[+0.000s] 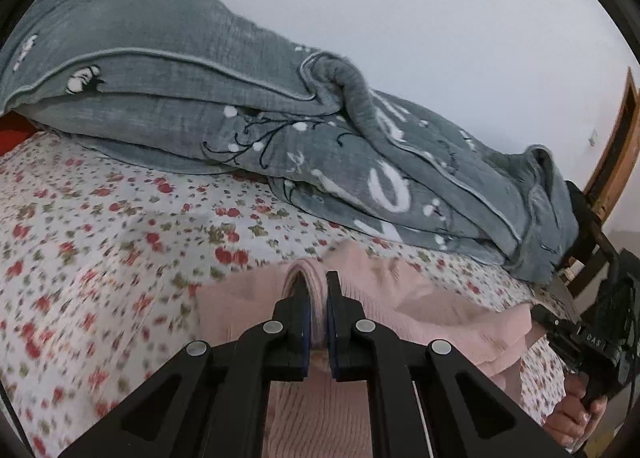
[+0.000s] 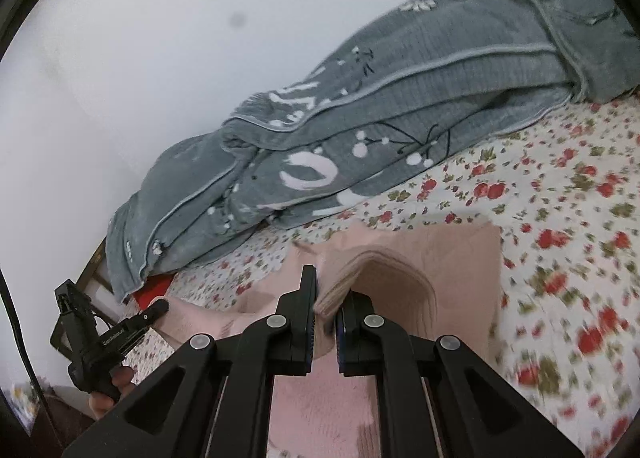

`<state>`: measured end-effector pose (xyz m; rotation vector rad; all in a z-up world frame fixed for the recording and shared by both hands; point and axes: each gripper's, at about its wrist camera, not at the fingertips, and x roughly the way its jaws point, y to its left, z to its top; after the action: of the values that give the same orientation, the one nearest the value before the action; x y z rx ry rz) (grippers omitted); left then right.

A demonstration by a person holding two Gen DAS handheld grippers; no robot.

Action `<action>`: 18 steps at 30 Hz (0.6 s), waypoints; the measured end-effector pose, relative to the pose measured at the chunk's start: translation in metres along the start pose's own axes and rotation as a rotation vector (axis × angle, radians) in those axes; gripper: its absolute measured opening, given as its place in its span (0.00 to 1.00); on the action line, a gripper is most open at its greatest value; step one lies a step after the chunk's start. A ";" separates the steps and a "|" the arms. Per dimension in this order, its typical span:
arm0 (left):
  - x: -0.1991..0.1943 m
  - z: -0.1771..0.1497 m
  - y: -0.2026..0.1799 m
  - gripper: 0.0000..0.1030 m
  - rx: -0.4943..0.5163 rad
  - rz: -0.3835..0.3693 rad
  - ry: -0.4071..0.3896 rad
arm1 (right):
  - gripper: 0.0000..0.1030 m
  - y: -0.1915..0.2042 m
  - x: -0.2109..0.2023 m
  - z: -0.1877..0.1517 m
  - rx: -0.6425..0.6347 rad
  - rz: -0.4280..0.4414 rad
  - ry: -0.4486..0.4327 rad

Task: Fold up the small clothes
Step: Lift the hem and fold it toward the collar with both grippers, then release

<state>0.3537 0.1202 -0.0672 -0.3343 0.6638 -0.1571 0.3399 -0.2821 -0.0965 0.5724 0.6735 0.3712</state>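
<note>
- Near the front edge of the bed, a pink knitted garment [image 1: 420, 310] lies on the floral bedsheet [image 1: 100, 225], white with small red flowers and green leaves.
- From the left wrist view, the left gripper [image 1: 318, 290] has its two black fingers drawn close together on a ribbed pink band of the garment — the fabric bulges up in a rounded loop just beyond the tips and fills the narrow gap between the blue pads.
- From the right wrist view, the right gripper [image 2: 330, 294] is likewise clamped on the pink knitted garment [image 2: 448, 262]; a stack of ribbed edges is pinched between its fingers, and the cloth arches up to the right of the tips.
- Beyond that arch, a flat pink panel reaches toward the far side and ends in a straight edge on the floral bedsheet [image 2: 560, 217].
- Far across the bed, a grey-blue quilt [image 1: 208, 97] with white and dark printed sprigs lies bunched in long folds against a pale wall [image 1: 440, 17].
- At the right edge of the left view, the other gripper's black body shows with a hand [image 1: 576, 414] around its grip — its tip rests at the pink cloth.
- A brown wooden door frame [image 1: 616, 145] stands at the far right.
</note>
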 end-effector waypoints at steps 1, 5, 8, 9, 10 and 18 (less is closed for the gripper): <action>0.012 0.003 0.002 0.07 -0.008 0.005 0.012 | 0.08 -0.003 0.009 0.004 0.007 -0.002 0.010; 0.054 0.015 0.014 0.18 -0.070 0.007 0.070 | 0.30 -0.018 0.044 0.021 0.041 -0.028 0.039; 0.069 0.017 0.017 0.35 -0.056 0.025 0.066 | 0.40 -0.026 0.064 0.025 -0.003 -0.044 0.059; 0.072 0.017 0.018 0.45 -0.051 0.025 0.066 | 0.40 -0.027 0.069 0.024 -0.032 -0.071 0.063; 0.075 0.015 0.019 0.49 -0.041 0.022 0.062 | 0.40 -0.027 0.073 0.022 -0.065 -0.102 0.070; 0.105 -0.003 0.021 0.51 0.030 0.063 0.107 | 0.42 -0.040 0.106 0.003 -0.147 -0.266 0.145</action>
<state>0.4344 0.1134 -0.1373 -0.2768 0.7766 -0.1257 0.4249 -0.2621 -0.1694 0.3121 0.8434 0.2116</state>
